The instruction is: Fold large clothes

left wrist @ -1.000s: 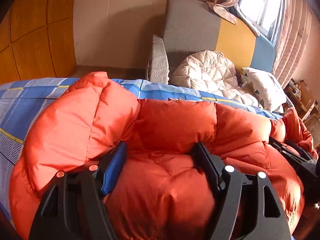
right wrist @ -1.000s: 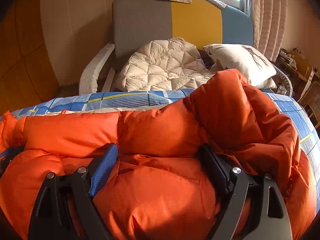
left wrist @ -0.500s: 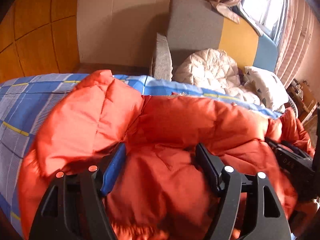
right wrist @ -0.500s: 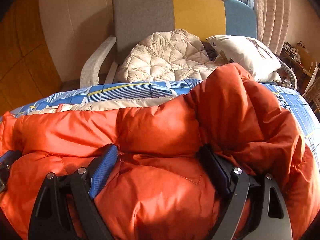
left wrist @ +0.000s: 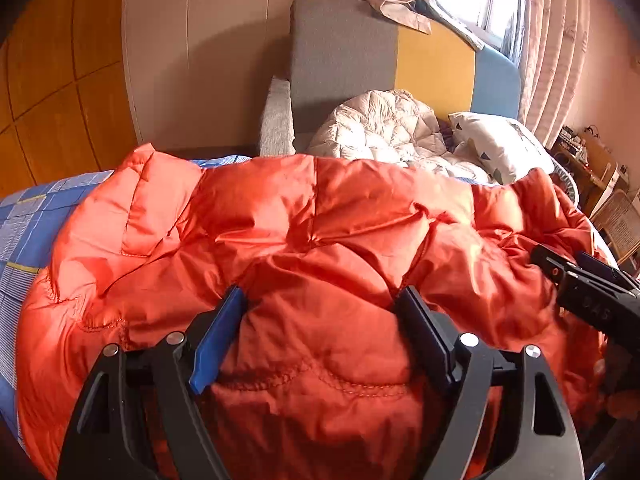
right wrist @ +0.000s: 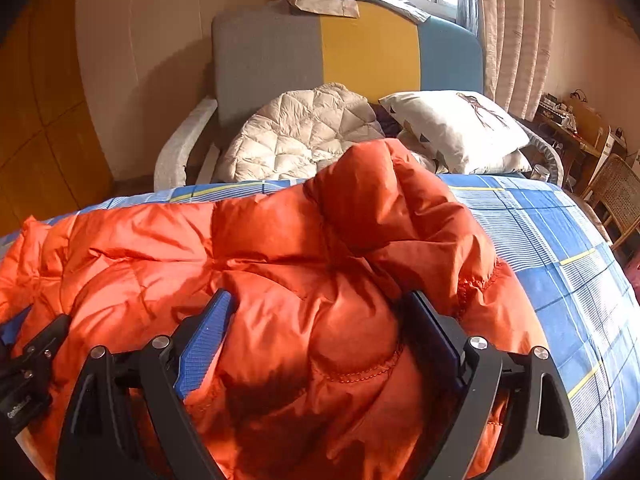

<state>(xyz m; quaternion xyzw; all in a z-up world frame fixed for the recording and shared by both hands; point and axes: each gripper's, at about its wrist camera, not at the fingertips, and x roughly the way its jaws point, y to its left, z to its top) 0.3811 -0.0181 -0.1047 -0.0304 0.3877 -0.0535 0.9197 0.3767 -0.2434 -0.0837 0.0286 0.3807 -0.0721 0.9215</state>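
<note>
A puffy orange down jacket (left wrist: 320, 208) lies spread across the bed, and the right wrist view shows one bunched part of the jacket (right wrist: 280, 248) standing up at its far side. My left gripper (left wrist: 320, 294) sits low over its near edge, jaws opening, with a bulge of orange fabric between the fingers. My right gripper (right wrist: 319, 295) is placed the same way further right, jaws opening wide around another bulge. Each view catches the other gripper at its edge: the right gripper (left wrist: 588, 292) and the left gripper (right wrist: 28, 360).
The bed has a blue checked sheet (right wrist: 560, 240). Behind it stands a grey, yellow and blue sofa (left wrist: 340, 60) holding a cream quilted garment (right wrist: 300, 132) and a white pillow (right wrist: 452, 128). A wicker chair (right wrist: 616, 192) stands at the right, wooden panels (left wrist: 48, 80) at the left.
Both grippers' jaws have widened and both have shifted. The jacket now lies flatter and hides more of the sheet, and its stitched seam sits deeper between the fingers.
</note>
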